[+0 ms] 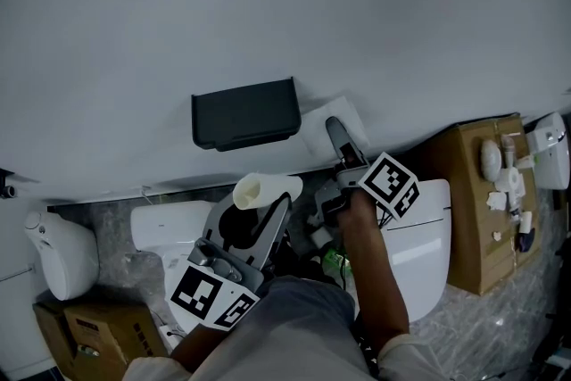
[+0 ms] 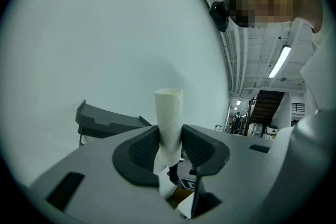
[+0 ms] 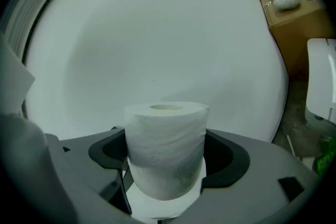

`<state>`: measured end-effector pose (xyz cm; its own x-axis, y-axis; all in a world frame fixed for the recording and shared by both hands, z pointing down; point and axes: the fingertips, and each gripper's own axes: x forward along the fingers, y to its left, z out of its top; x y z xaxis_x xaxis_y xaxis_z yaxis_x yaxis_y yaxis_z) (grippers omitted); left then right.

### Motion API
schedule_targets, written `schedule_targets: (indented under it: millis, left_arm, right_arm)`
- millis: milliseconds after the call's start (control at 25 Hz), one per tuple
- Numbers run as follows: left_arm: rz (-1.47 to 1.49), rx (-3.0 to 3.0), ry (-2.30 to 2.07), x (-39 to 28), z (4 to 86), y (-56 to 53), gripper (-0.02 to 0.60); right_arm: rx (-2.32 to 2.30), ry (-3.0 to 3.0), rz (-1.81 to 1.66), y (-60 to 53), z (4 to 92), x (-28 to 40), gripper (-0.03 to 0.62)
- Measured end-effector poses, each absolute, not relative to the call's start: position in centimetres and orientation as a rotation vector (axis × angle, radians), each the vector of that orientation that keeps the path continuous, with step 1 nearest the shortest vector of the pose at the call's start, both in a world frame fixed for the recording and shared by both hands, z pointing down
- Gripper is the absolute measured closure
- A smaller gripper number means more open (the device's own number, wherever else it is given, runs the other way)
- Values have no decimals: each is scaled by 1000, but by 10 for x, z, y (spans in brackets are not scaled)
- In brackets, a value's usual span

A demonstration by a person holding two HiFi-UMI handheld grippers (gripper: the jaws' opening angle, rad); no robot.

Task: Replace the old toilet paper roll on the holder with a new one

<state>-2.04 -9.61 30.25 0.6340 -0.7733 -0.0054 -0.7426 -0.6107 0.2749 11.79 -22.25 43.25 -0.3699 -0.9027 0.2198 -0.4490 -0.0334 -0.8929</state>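
The black paper holder (image 1: 245, 113) hangs on the grey wall and also shows at the left of the left gripper view (image 2: 107, 120). My left gripper (image 1: 268, 211) (image 2: 169, 144) is shut on the old roll (image 1: 266, 189) (image 2: 169, 113), a thin, nearly bare tube with a loose scrap of paper; it is below and right of the holder. My right gripper (image 1: 342, 138) (image 3: 165, 157) is shut on the full white new roll (image 3: 165, 147) (image 1: 319, 125), held just right of the holder near the wall, with its hollow end facing up in the right gripper view.
A white toilet (image 1: 428, 236) sits below the grippers. A cardboard box (image 1: 482, 210) with small items on top stands at the right, next to a white fixture (image 1: 549, 152). A white container (image 1: 62, 254) and another box (image 1: 85, 326) sit at the lower left.
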Motion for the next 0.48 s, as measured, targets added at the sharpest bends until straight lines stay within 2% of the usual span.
schedule_targets:
  millis: [480]
  left_arm:
    - [-174, 2610, -1249, -26, 306, -99, 454]
  right_arm:
    - [-1237, 1658, -1500, -228, 432, 98, 175]
